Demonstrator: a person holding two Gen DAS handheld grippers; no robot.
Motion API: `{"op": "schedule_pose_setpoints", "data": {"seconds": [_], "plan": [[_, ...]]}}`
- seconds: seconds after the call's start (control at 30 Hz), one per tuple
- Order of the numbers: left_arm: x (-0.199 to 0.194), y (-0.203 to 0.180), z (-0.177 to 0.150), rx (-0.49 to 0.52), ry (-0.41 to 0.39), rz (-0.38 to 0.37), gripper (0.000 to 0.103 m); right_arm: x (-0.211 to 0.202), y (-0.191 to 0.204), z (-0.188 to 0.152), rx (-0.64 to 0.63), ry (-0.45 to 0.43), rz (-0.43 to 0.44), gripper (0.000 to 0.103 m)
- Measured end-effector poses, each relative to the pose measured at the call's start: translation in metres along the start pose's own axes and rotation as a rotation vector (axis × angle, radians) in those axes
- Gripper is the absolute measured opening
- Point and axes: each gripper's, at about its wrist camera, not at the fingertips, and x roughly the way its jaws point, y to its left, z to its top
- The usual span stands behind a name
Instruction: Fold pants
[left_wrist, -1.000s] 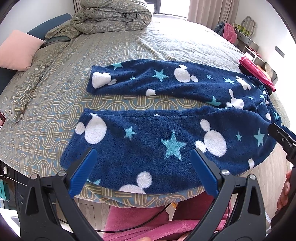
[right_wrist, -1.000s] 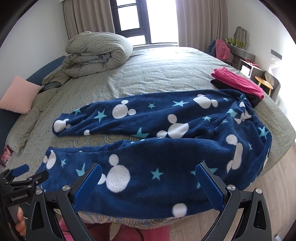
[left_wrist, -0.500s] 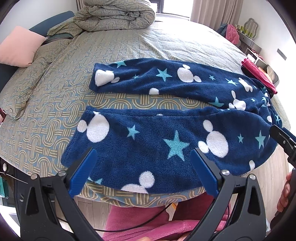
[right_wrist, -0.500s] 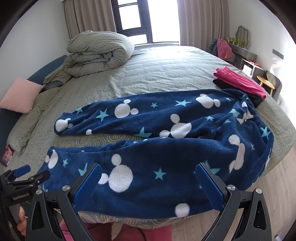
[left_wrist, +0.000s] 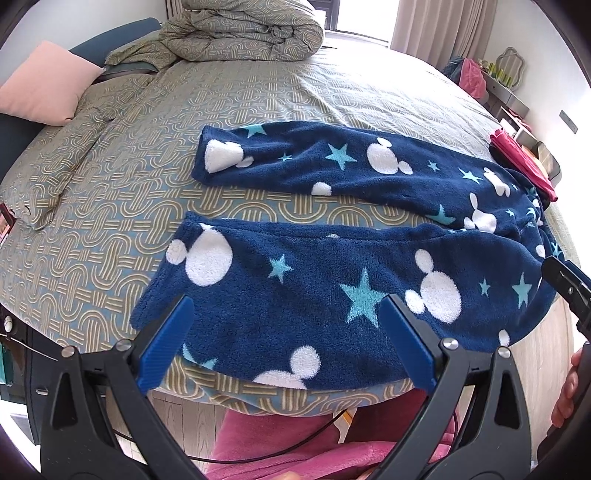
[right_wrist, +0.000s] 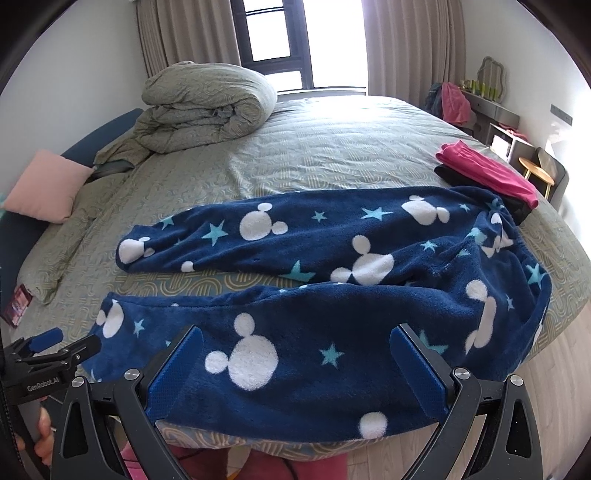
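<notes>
- The bed (right_wrist: 332, 147) fills most of both views, its patterned cover running back to a rolled duvet (right_wrist: 207, 103) by the window and a pink pillow (left_wrist: 44, 85) at the head end
- The pants (right_wrist: 332, 295) lie spread flat on the near part of the bed, dark blue fleece with white mouse heads and pale stars; the long axis runs crosswise in front of the person, cuffs to the left, waistband to the right
- The two legs lie side by side with a strip of bare cover between them; the near leg (left_wrist: 332, 288) drapes slightly over the bed's front edge, the far leg (left_wrist: 332, 162) sits further in
- A folded pink garment (right_wrist: 487, 173) rests just beyond the waist end, near the right edge of the bed
- The left gripper (left_wrist: 288, 347) hangs just before the near leg toward its cuff end, jaws spread wide and holding nothing
- The right gripper (right_wrist: 295, 369) hangs just before the same leg nearer the waist, jaws likewise apart and empty
- My judgement: folding has not begun, and each gripper is placed to pinch the near leg's front edge and carry it away from the person onto the far leg, left taking the cuff, right taking the hip
</notes>
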Motion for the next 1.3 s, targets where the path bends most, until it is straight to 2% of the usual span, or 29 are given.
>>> {"op": "schedule_pose_setpoints", "data": {"seconds": [0.77,0.87,1.0,1.07,1.1,1.13,1.2,1.3], "plan": [[0.003,0.002,0.002,0.005,0.005,0.009,0.100,0.002,0.000,-0.005,-0.001,0.021,0.003,0.103],[0.009,0.018,0.018,0.005,-0.024,0.047,0.100,0.004,-0.001,-0.005,-0.003,0.030,-0.002,0.103],[0.026,0.063,0.061,-0.064,-0.072,0.074,0.100,0.013,-0.006,-0.004,-0.003,0.054,-0.017,0.103],[0.039,0.082,0.084,-0.060,-0.091,0.042,0.091,0.022,-0.005,-0.001,0.006,0.081,-0.008,0.103],[0.046,0.087,0.092,-0.056,-0.082,0.029,0.079,0.026,-0.004,0.000,0.011,0.091,0.003,0.103],[0.057,0.095,0.104,-0.055,-0.058,0.000,0.072,0.030,-0.001,0.001,0.014,0.100,0.014,0.103],[0.074,0.105,0.118,-0.064,-0.026,-0.067,0.068,0.038,0.007,0.005,0.008,0.116,0.027,0.103],[0.104,0.111,0.136,-0.044,0.020,-0.089,0.066,0.052,0.022,0.011,-0.014,0.142,0.038,0.103]]}}
